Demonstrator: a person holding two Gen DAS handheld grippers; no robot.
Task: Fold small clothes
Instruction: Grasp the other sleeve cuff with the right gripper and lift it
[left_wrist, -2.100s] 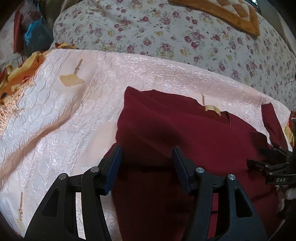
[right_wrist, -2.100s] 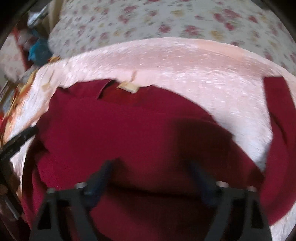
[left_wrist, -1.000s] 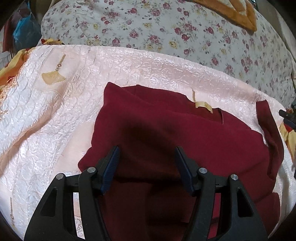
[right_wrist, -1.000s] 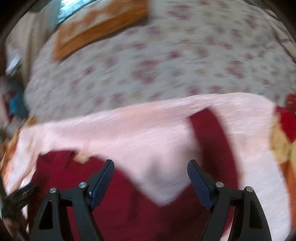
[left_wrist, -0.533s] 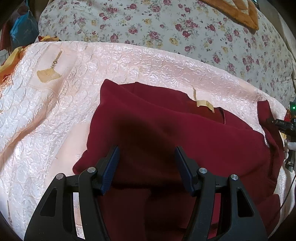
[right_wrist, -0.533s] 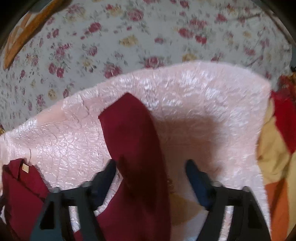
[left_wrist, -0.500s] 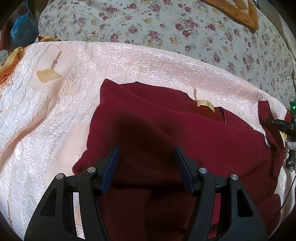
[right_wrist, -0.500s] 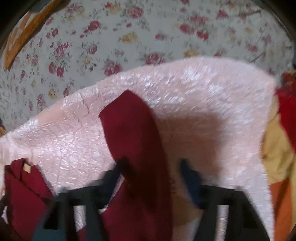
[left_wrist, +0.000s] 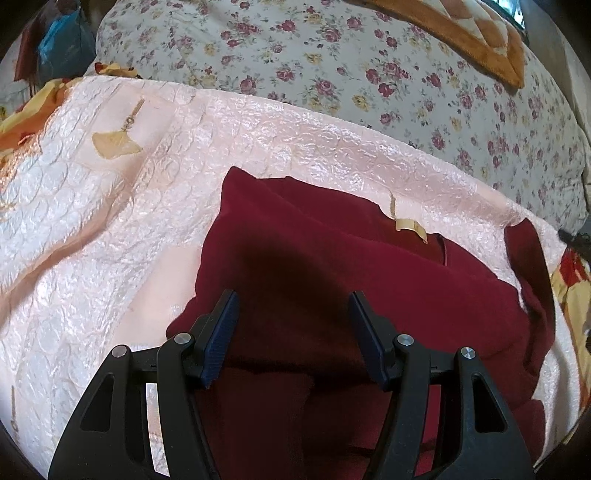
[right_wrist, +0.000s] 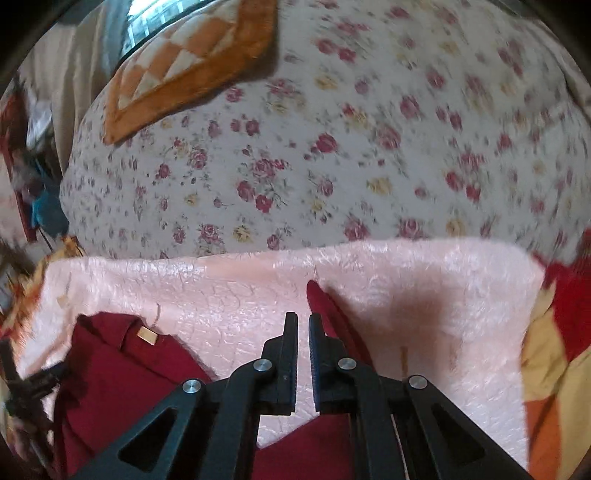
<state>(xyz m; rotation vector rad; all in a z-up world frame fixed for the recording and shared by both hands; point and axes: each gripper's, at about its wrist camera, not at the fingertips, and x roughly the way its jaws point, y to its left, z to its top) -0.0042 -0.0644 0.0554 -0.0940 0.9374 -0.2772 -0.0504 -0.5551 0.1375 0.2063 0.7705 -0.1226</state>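
Observation:
A dark red top (left_wrist: 332, 258) lies on a pink quilted cover (left_wrist: 129, 221), with a tan label (left_wrist: 408, 224) at its neck. My left gripper (left_wrist: 293, 325) hovers open over the top's body with nothing between its fingers. The top's sleeve (left_wrist: 528, 266) stretches out to the right. In the right wrist view my right gripper (right_wrist: 303, 317) is shut at the sleeve (right_wrist: 330, 308), which runs out from under its right finger. A thin slit between the pads shows pink cover. How much cloth is caught is hidden.
A floral bedspread (left_wrist: 332, 55) rises behind the pink cover, with an orange checked blanket (right_wrist: 192, 62) on it. Yellow and red cloth (right_wrist: 546, 350) lies off the cover's right edge. A blue bag (left_wrist: 62, 48) sits at the far left.
My right gripper came over the sleeve wide open, closed its jaws at it and drew back and up. The left gripper stayed open over the top's body.

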